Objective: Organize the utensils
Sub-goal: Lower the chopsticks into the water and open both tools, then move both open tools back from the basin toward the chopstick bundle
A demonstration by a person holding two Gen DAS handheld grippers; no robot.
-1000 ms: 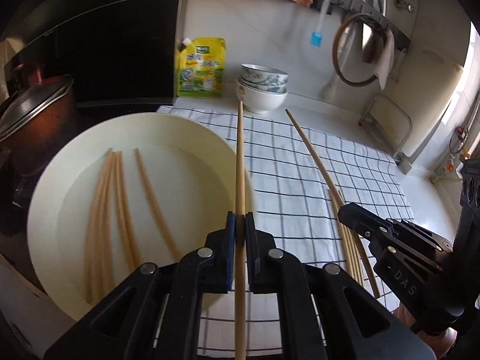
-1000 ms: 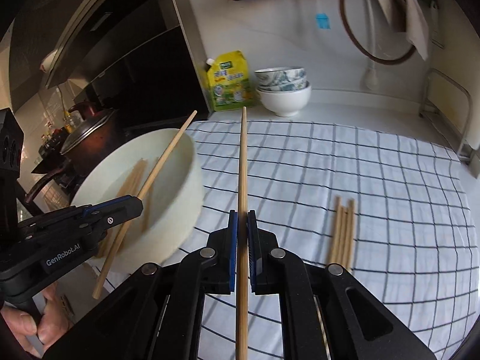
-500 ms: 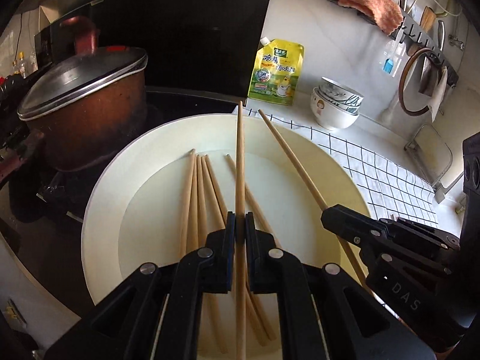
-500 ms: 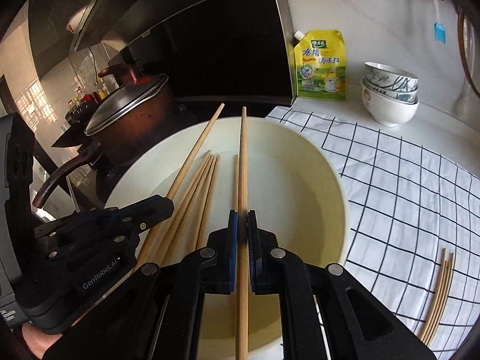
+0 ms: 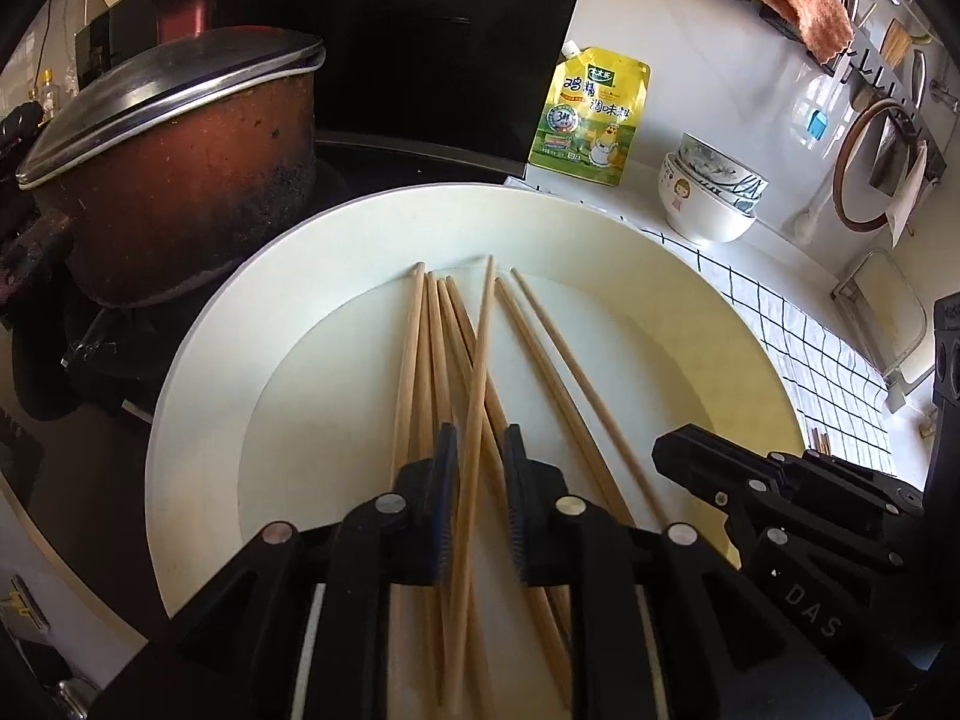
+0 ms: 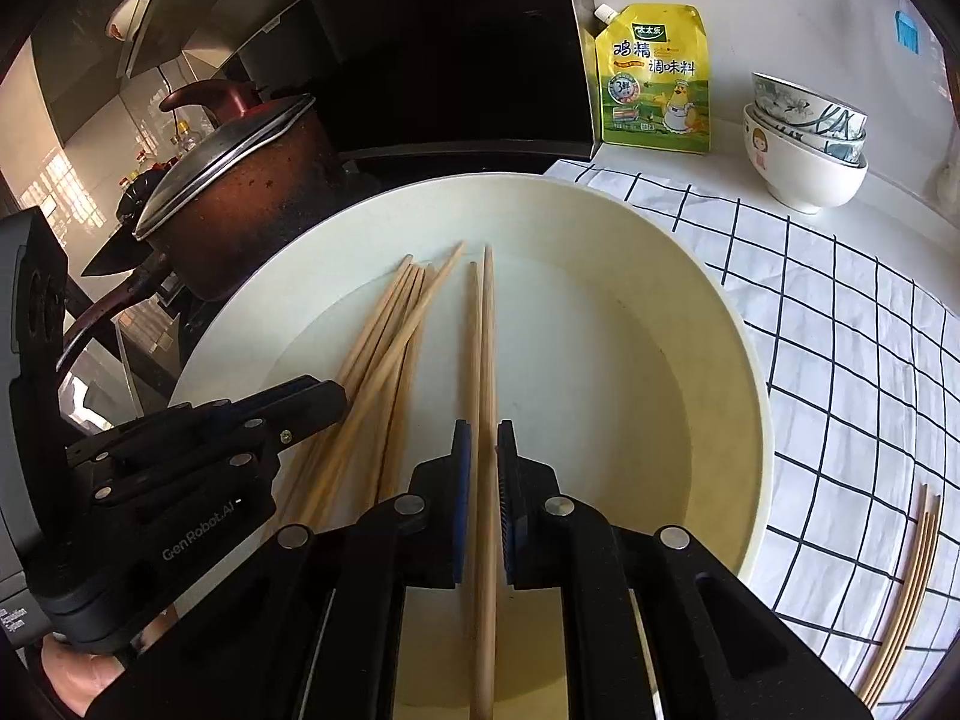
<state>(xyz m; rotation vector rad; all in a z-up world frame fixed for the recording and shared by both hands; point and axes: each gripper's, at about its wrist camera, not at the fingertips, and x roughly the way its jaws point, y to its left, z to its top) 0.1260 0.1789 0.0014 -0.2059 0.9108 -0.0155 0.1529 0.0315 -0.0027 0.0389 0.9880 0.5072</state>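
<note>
Left wrist view: the left gripper has its jaws parted, a chopstick lying loose between them atop the pile in the cream bowl. Right wrist view: the right gripper is likewise released around two chopsticks in the bowl; spare chopsticks lie on the checked cloth at four o'clock.

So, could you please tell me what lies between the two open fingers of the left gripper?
In the left wrist view, one wooden chopstick runs between the left gripper fingers, touching neither, lying across the other chopsticks in the cream bowl.
</note>
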